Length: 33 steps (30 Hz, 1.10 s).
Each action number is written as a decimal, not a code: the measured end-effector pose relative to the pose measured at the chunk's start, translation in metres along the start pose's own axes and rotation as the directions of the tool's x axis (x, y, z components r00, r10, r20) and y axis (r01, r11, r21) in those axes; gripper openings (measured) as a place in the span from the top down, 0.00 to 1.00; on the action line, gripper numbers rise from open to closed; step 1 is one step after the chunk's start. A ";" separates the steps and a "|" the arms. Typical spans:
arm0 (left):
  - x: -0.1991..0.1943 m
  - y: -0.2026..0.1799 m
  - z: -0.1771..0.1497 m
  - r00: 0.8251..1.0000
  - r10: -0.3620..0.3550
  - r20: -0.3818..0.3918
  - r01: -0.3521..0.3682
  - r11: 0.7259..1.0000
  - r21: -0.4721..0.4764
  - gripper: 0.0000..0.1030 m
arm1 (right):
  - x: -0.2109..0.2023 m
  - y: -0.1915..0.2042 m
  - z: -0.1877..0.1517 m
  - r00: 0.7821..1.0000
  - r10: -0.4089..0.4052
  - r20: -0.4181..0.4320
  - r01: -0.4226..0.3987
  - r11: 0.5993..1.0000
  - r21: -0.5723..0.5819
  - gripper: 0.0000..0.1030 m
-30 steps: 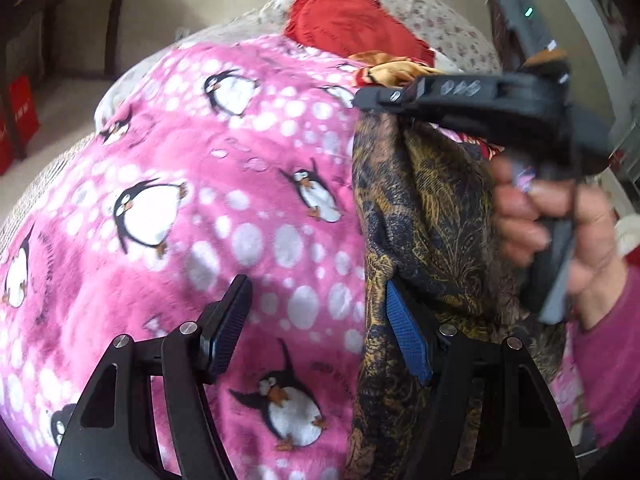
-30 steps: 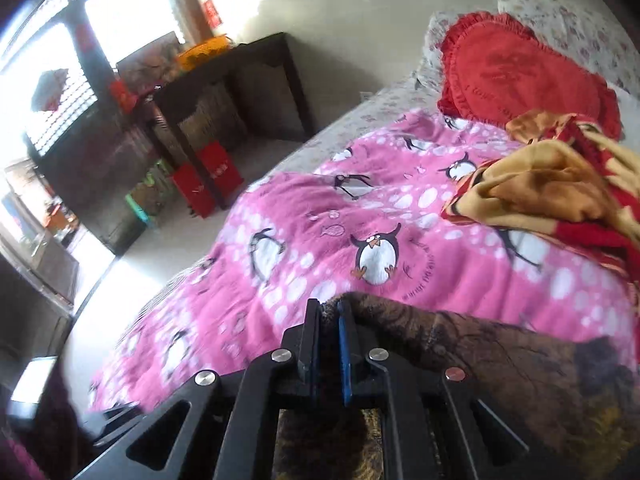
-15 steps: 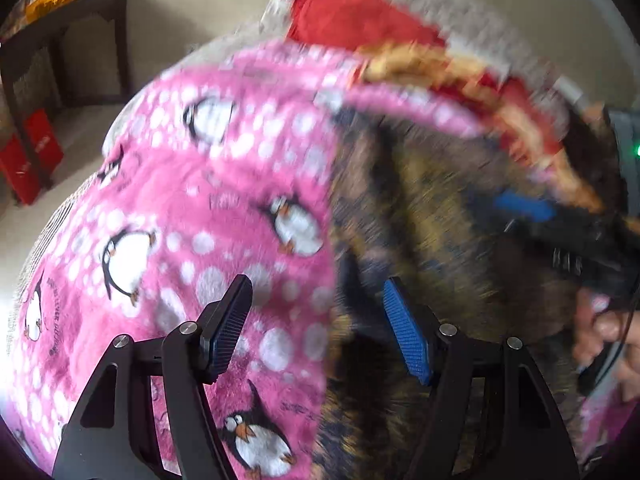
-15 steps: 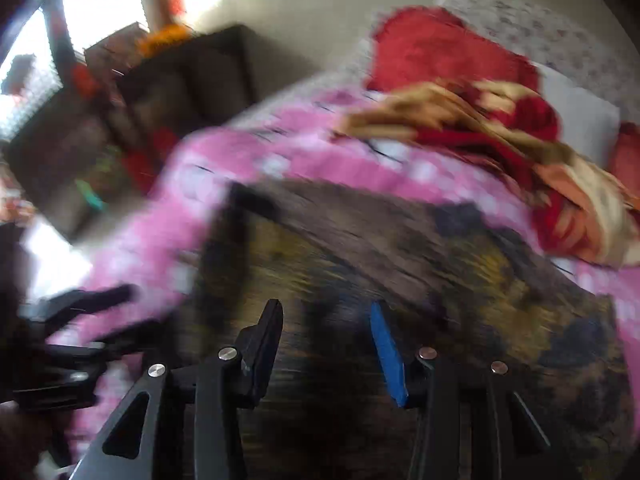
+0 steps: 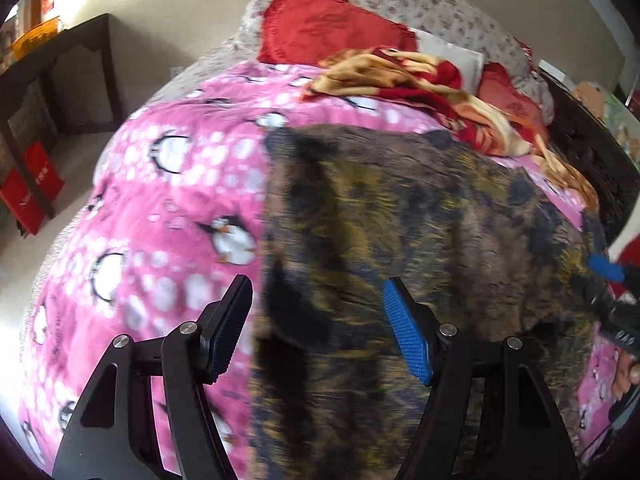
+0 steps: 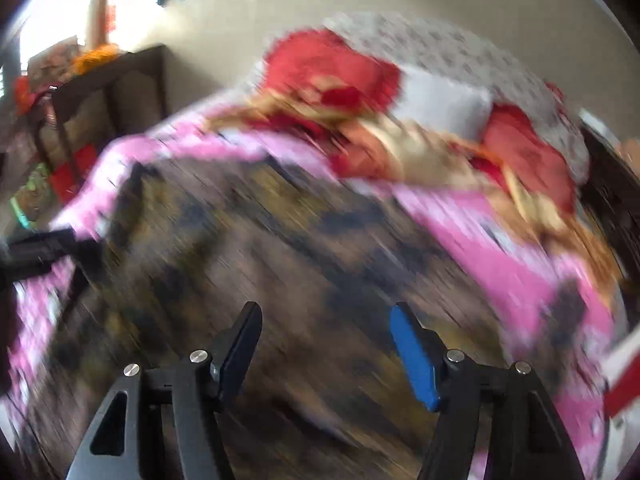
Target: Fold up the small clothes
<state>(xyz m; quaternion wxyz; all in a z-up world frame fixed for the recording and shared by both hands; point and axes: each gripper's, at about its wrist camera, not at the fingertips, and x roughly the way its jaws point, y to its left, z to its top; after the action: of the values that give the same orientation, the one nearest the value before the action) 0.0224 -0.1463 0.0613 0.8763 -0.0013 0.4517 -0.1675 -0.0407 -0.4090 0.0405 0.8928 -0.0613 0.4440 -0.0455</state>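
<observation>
A dark brown and gold patterned cloth (image 5: 420, 220) lies spread flat on the pink penguin blanket (image 5: 168, 200). It also fills the middle of the blurred right wrist view (image 6: 280, 260). My left gripper (image 5: 316, 328) is open and empty, hovering over the cloth's near left edge. My right gripper (image 6: 326, 344) is open and empty above the cloth; its blue pad shows at the right edge of the left wrist view (image 5: 606, 268). The left gripper's black frame shows at the left of the right wrist view (image 6: 44, 248).
A crumpled red and yellow cloth (image 5: 432, 88) lies at the far side of the bed, with a red cushion (image 5: 320, 28) behind it. A dark table (image 5: 52, 72) and a red box (image 5: 28, 184) stand on the floor to the left.
The right gripper opened and let go of the patterned cloth, which dropped from hanging to lying spread on the blanket. Both grippers drew back; the right one is still moving fast.
</observation>
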 end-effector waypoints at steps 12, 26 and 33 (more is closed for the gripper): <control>0.013 -0.038 -0.016 0.997 0.055 -0.047 -0.052 0.996 0.078 0.33 | -0.018 -0.086 -0.066 0.995 -0.068 -0.074 0.082 0.975 0.207 0.42; 0.012 -0.056 -0.016 0.998 0.035 -0.044 -0.030 0.995 0.093 0.34 | -0.002 -0.074 -0.062 0.994 0.017 -0.108 0.012 0.964 0.266 0.41; 0.033 -0.064 -0.019 0.996 -0.002 -0.090 0.012 0.994 0.107 0.33 | -0.060 -0.152 -0.051 0.987 -0.158 0.017 0.138 0.907 0.398 0.26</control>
<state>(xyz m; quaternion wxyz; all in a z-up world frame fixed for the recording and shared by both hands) 0.0063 -0.2140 0.0344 0.8533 0.0520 0.4809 -0.1947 -0.1220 -0.5544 0.0798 0.8913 0.0856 0.3977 -0.2004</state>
